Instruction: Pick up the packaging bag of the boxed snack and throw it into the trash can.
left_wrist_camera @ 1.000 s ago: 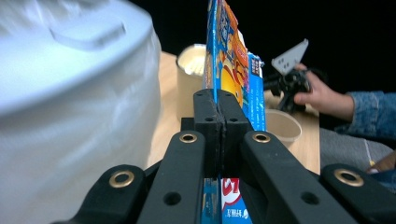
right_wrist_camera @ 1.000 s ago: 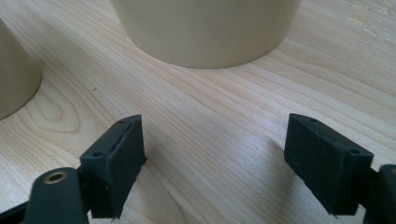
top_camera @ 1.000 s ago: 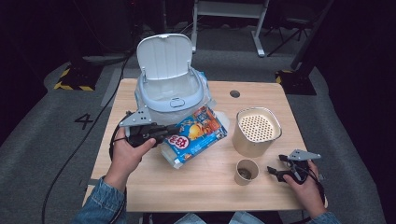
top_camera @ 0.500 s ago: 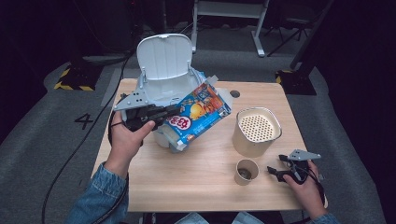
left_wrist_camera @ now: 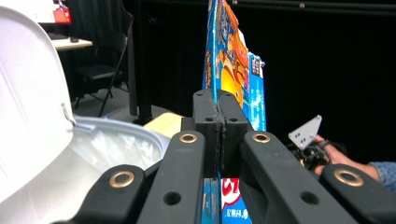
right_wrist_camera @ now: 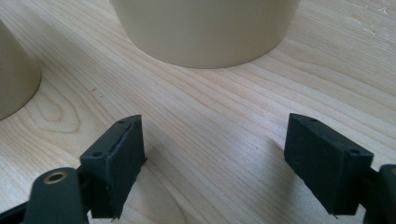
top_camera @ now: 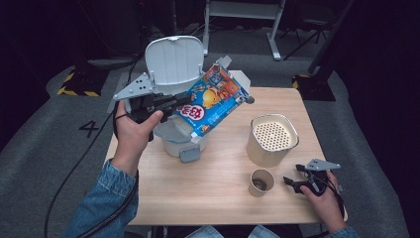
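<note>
A colourful snack bag (top_camera: 213,99), blue and orange with a red label, hangs in the air over the white bin (top_camera: 176,136), whose lid (top_camera: 174,58) stands open. My left gripper (top_camera: 182,101) is shut on the bag's lower left end. In the left gripper view the bag (left_wrist_camera: 229,70) rises edge-on above the pinched jaws, and the bin's white liner (left_wrist_camera: 109,147) lies below at the left. My right gripper (top_camera: 293,182) rests low at the table's front right, open, with nothing between its fingers (right_wrist_camera: 212,163).
A cream canister (top_camera: 272,140) with a perforated top stands right of centre on the wooden table (top_camera: 218,198). A small paper cup (top_camera: 261,182) sits just left of my right gripper. Dark floor and chair legs surround the table.
My left gripper has lifted the snack bag off the table and carried it up and back over the open bin. The right gripper has stayed put.
</note>
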`<action>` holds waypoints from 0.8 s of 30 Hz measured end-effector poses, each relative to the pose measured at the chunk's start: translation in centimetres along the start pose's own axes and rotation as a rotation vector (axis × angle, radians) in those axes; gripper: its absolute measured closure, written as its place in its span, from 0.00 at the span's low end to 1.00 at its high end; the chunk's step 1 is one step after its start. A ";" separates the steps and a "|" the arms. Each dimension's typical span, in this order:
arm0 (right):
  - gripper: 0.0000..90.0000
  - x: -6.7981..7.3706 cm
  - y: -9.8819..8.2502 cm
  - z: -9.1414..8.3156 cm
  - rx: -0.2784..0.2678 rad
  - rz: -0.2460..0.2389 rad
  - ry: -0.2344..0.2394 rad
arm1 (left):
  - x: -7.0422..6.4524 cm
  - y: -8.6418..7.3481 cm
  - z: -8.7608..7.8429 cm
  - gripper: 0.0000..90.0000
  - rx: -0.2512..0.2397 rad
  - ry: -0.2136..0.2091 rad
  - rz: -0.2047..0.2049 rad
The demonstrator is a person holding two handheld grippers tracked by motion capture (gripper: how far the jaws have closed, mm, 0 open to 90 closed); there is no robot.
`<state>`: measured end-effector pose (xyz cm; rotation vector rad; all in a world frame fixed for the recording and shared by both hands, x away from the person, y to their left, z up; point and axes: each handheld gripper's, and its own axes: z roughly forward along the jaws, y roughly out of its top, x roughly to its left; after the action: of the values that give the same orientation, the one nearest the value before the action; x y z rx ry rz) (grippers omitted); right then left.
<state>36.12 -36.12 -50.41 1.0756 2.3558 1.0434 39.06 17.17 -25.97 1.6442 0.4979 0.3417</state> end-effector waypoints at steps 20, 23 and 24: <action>0.23 0.1 0.0 0.0 -0.001 0.005 -0.007 | 1.1 3.5 -0.8 0.99 -0.110 0.143 0.007; 0.23 0.1 0.0 0.0 -0.001 0.005 -0.006 | 1.6 3.9 -0.9 0.99 -0.127 0.166 0.007; 0.23 0.1 0.0 0.0 -0.001 0.005 -0.007 | 1.8 3.9 -1.0 0.99 -0.133 0.174 0.006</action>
<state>36.05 -36.08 -50.41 1.0839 2.3487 1.0409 40.56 18.57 -22.04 1.4945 0.5879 0.5151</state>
